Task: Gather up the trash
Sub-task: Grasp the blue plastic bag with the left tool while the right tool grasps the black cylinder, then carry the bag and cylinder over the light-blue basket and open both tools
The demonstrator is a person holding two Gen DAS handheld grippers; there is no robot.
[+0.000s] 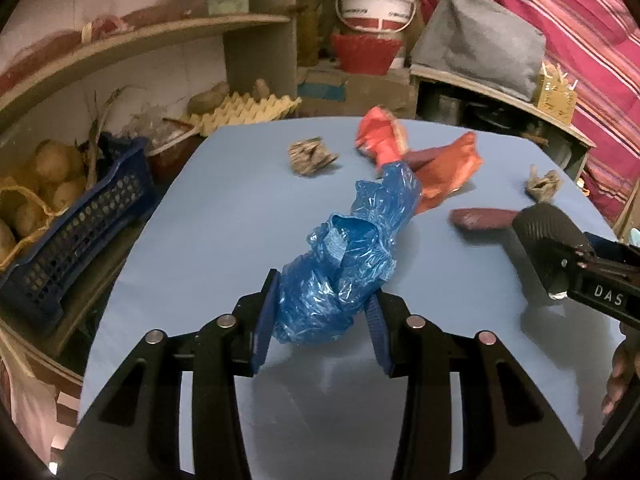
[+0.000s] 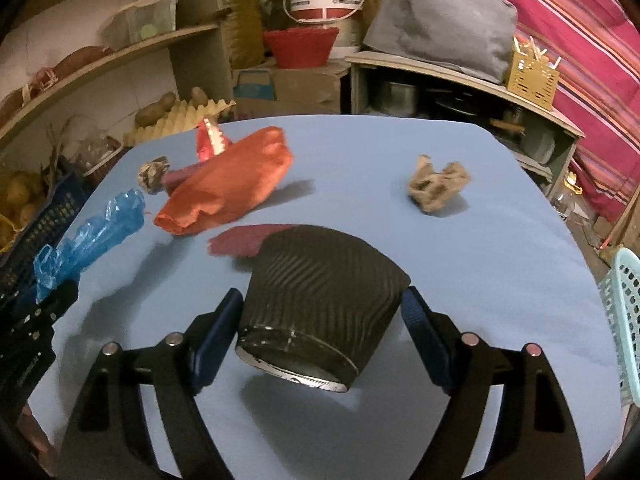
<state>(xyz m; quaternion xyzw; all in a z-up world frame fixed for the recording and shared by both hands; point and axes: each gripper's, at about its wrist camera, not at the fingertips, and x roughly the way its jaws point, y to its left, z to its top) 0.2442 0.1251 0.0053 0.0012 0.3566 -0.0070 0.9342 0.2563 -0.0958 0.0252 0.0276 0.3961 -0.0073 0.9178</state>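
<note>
My left gripper is shut on a crumpled blue plastic bag, held over the blue table; the bag also shows in the right wrist view. My right gripper is shut on a black ribbed paper cup, tilted above the table; it also shows in the left wrist view. On the table lie an orange bag, a red wrapper, a maroon scrap, and two crumpled brown papers.
A dark blue crate with potatoes stands left of the table. A light blue basket is at the right edge. Shelves, a white bucket and a red basket stand behind the table.
</note>
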